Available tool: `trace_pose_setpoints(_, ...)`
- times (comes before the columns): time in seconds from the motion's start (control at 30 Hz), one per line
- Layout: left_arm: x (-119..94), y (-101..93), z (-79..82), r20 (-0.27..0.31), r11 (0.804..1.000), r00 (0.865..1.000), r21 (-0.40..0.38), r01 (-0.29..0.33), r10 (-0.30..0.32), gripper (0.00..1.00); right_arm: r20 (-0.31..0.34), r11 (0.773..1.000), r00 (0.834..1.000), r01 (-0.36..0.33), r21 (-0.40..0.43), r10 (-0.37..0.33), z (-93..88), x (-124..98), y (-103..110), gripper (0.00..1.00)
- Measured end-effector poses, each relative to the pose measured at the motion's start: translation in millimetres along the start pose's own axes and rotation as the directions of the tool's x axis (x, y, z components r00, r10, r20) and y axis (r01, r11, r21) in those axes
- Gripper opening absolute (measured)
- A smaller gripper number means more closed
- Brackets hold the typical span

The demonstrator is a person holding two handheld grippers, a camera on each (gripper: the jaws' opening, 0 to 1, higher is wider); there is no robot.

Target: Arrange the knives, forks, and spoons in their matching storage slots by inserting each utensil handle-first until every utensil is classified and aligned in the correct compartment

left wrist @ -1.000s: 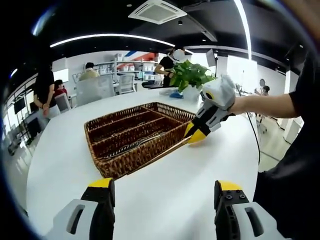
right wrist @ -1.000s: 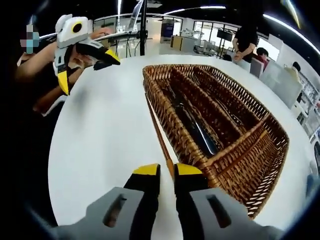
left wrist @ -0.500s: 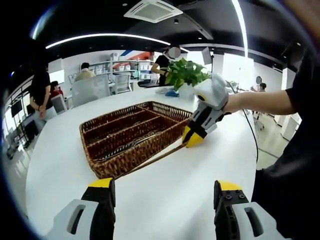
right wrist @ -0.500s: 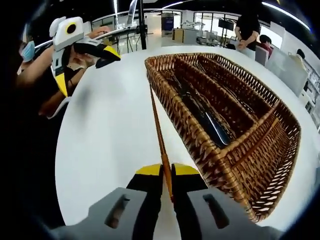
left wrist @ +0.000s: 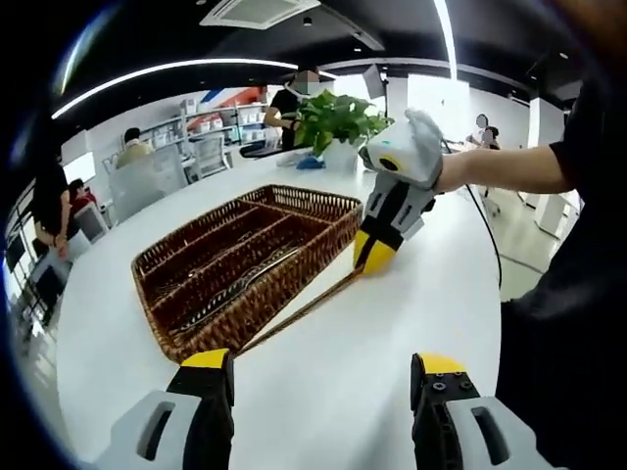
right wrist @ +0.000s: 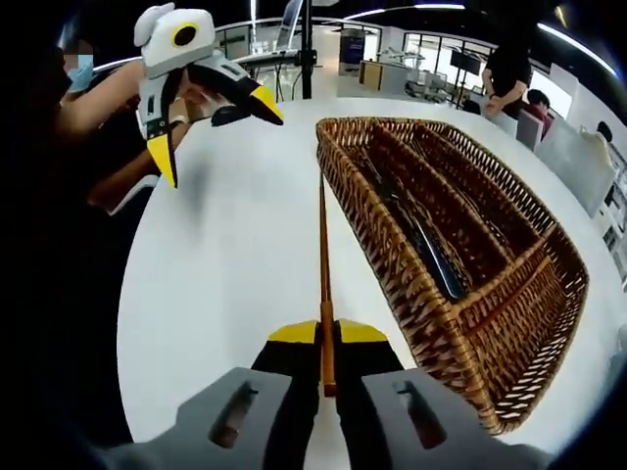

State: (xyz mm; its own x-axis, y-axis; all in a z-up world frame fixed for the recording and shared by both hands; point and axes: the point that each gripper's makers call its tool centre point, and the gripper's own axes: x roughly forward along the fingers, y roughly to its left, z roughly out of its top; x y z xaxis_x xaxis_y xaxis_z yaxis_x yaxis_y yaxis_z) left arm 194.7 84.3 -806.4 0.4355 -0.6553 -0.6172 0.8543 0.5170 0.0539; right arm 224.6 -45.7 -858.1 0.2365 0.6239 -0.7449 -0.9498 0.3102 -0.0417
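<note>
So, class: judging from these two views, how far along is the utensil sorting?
Done: some dark utensils already lie in one slot of the wicker tray. In hand: the right tool is shut on a thin brown stick beside the tray. Left to do: slot that piece; the left tool is open and empty.

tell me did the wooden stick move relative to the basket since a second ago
Yes. The wooden stick, clamped in the right gripper, has swung away from the wicker basket wall; it lay against it before and now angles off.

Basket [right wrist: 470,294] sitting on counter [right wrist: 225,264]; utensils [right wrist: 416,230] lying in compartments; stick [right wrist: 323,264] lying alongside basket, pinched in right tool [right wrist: 326,333].
</note>
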Motion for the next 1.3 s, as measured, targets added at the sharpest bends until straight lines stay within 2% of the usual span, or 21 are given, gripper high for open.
trace_pose_setpoints(0.17,9.1,-2.6,9.9,-0.038,0.994,0.998,0.091,0.055,-0.052,0.68,0.027,1.0,1.0,-0.001,-0.005,0.001,8.4,-7.3,5.4,0.01)
trace_pose_setpoints(0.3,17.3,-3.5,17.2,-0.088,0.977,0.992,0.188,0.101,-0.086,0.62,0.036,0.999,0.999,-0.005,-0.038,0.007,15.9,-11.9,12.9,0.02)
trace_pose_setpoints(0.43,23.8,-6.8,22.0,-0.144,0.958,0.981,0.234,0.164,-0.133,0.49,0.046,0.997,0.999,-0.008,-0.072,0.012,25.9,-15.7,19.9,0.02)
trace_pose_setpoints(0.6,27.6,-10.8,15.9,-0.261,0.922,0.947,0.287,0.259,-0.185,0.31,0.043,0.991,0.998,-0.029,-0.132,0.035,35.2,-17.1,31.1,0.02)
trace_pose_setpoints(0.67,28.7,-12.2,14.3,-0.295,0.916,0.935,0.286,0.282,-0.196,0.27,0.041,0.987,0.998,-0.031,-0.156,0.038,38.3,-17.5,35.0,0.02)
trace_pose_setpoints(0.8,26.9,-19.5,7.3,-0.383,0.881,0.892,0.302,0.365,-0.239,0.19,0.038,0.982,0.998,-0.046,-0.185,0.054,44.2,-17.5,42.1,0.02)
trace_pose_setpoints(0.9,27.2,-19.6,2.7,-0.437,0.866,0.868,0.309,0.393,-0.238,0.16,0.04,0.977,0.997,-0.058,-0.206,0.068,49.6,-17.2,48.6,0.02)
trace_pose_setpoints(0.97,26.3,-20.2,-2.3,-0.48,0.854,0.844,0.309,0.419,-0.24,0.13,0.039,0.974,0.997,-0.064,-0.218,0.074,53.0,-16.4,51.1,0.02)
trace_pose_setpoints(1.03,26.3,-21.0,-4.8,-0.501,0.845,0.831,0.313,0.435,-0.242,0.12,0.041,0.972,0.996,-0.067,-0.225,0.078,55.9,-16.1,52.9,0.02)
trace_pose_setpoints(1.07,25.2,-22.2,-7.8,-0.521,0.842,0.817,0.302,0.447,-0.246,0.12,0.042,0.971,0.996,-0.07,-0.229,0.081,56.8,-16.1,53.3,0.02)
trace_pose_setpoints(1.13,25.5,-23.6,-9.6,-0.533,0.833,0.809,0.308,0.459,-0.248,0.1,0.039,0.969,0.996,-0.074,-0.236,0.085,57.2,-15.7,54.2,0.02)
trace_pose_setpoints(1.3,26.1,-24.0,-14.8,-0.554,0.826,0.793,0.302,0.476,-0.254,0.03,0.03,0.963,0.995,-0.088,-0.254,0.099,55.8,-15.4,57.2,0.02)
